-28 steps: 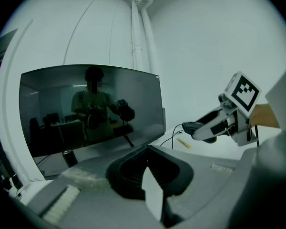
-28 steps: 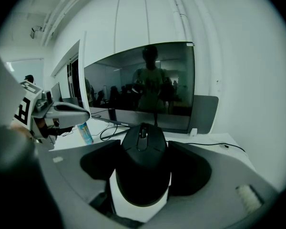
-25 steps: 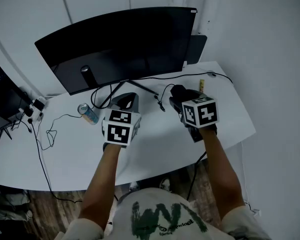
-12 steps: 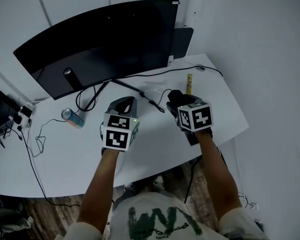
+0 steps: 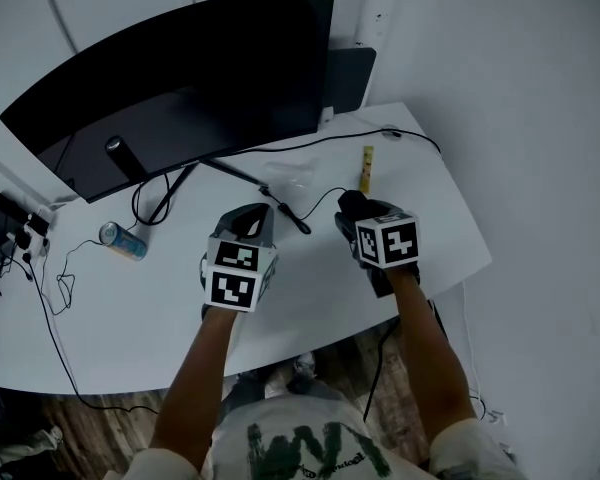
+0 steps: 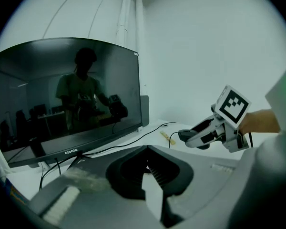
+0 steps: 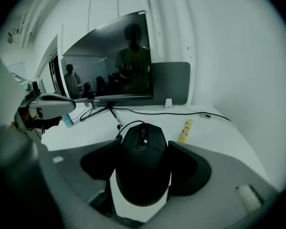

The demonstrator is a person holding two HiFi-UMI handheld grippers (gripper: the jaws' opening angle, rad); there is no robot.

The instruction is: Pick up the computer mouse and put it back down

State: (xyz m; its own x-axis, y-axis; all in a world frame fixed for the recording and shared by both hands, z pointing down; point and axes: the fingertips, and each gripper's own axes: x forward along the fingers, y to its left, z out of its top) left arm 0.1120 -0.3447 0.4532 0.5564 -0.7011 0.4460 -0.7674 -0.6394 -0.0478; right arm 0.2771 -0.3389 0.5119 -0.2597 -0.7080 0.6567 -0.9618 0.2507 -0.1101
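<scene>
**A:** Where is the mouse (image 7: 142,175) at this point?

**B:** It's between the jaws of the right gripper (image 7: 143,150). They are closed on its two sides, and its nose points toward the monitor (image 5: 180,78). In the left gripper view that gripper seems to hang clear of the table (image 5: 320,298). I'd judge the mouse is off the surface, though its underside isn't visible.

**A:** And the other one?

**B:** The left gripper (image 6: 145,163) is near it on the left. Its jaws are drawn together with nothing in them.

**A:** What could spoil the put-down?

**B:** Mostly the grip. The mouse's sides are smooth and curved, and the gripper tilts downward, so the mouse could slide forward out of the jaws. If they let go while it's still in the air, it would drop nose first.

**A:** Anything else?

**B:** The cable (image 7: 126,126) loops back toward the monitor's stand (image 5: 240,176). If it catches there, it could tug the mouse askew as it lands. The yellow strip (image 5: 367,168) lies near on the right, and landing on it would leave the mouse rocking.
</scene>
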